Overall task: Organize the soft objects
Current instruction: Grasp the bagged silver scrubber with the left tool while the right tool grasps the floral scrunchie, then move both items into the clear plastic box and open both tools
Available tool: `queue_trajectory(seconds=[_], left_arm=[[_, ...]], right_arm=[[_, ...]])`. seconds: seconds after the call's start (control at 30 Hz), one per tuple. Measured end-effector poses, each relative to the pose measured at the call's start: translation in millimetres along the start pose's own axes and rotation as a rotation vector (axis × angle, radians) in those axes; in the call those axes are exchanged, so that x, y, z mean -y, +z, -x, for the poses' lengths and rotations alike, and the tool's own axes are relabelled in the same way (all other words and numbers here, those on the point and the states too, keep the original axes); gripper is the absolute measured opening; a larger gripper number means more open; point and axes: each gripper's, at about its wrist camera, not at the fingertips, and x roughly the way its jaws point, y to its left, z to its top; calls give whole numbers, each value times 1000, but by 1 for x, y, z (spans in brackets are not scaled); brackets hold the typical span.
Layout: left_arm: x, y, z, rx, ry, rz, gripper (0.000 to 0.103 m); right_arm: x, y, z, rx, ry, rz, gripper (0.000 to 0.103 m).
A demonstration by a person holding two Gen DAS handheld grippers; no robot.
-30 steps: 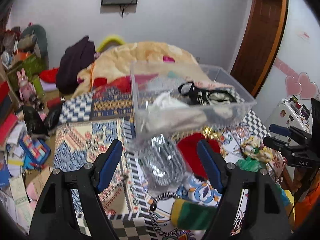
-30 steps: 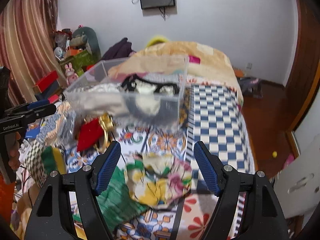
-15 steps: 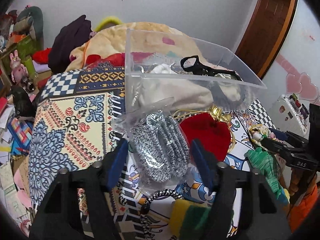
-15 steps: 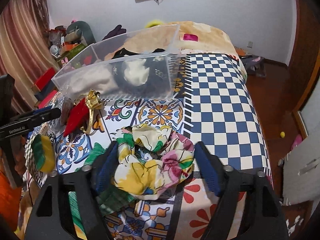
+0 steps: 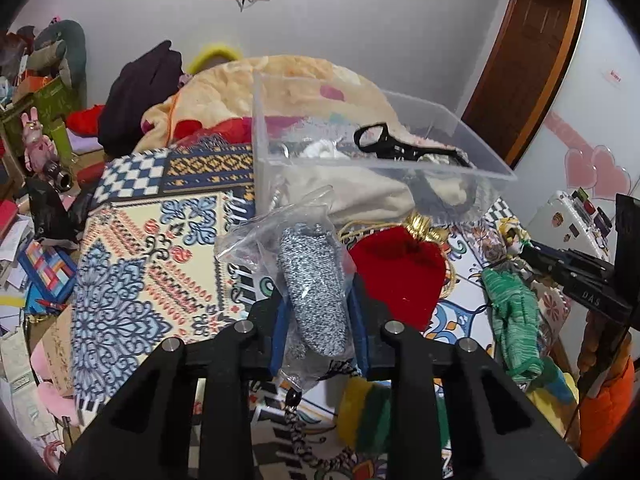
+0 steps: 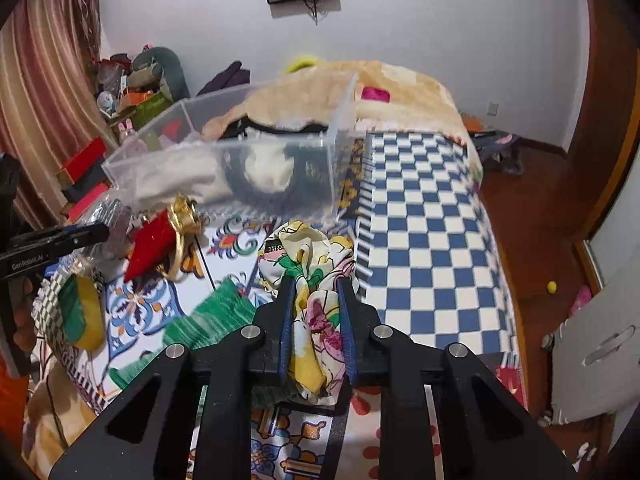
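Ahead of my left claw (image 5: 319,312) sits the clear plastic bin (image 5: 460,174); the red velvet pouch (image 5: 400,272) lies just right, the green knitted cloth (image 5: 510,316) farther right, all on the bed (image 5: 160,248).

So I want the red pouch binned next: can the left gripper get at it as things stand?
Probably not yet: the left gripper is shut on the bagged grey cloth. The red pouch lies uncovered just beside it.

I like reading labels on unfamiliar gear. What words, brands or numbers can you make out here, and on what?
"GenRobot.AI": on the left hand-held gripper, right wrist view.
"DAS": on the right hand-held gripper, left wrist view.
Black tag on the floral cloth: too small to read.
Red sign on the wall: blurred.
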Motion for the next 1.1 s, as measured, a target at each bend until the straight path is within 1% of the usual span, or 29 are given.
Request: queue_trajectory(seconds=[0.2, 0.43, 0.67, 0.9, 1.1], left_arm=[[3, 8, 28, 69, 10, -18, 27], [11, 30, 57, 170, 2, -40, 27], [19, 58, 61, 232, -6, -51, 28], [24, 78, 40, 223, -8, -53, 28], [25, 93, 6, 162, -6, -48, 28]], right_arm=[[-3, 15, 25, 86, -5, 9, 19], [-18, 40, 41, 185, 17, 29, 19], [-38, 62, 36, 250, 44, 35, 19], [-48, 84, 5, 238, 74, 25, 19], [-53, 102, -17, 206, 86, 39, 19]])
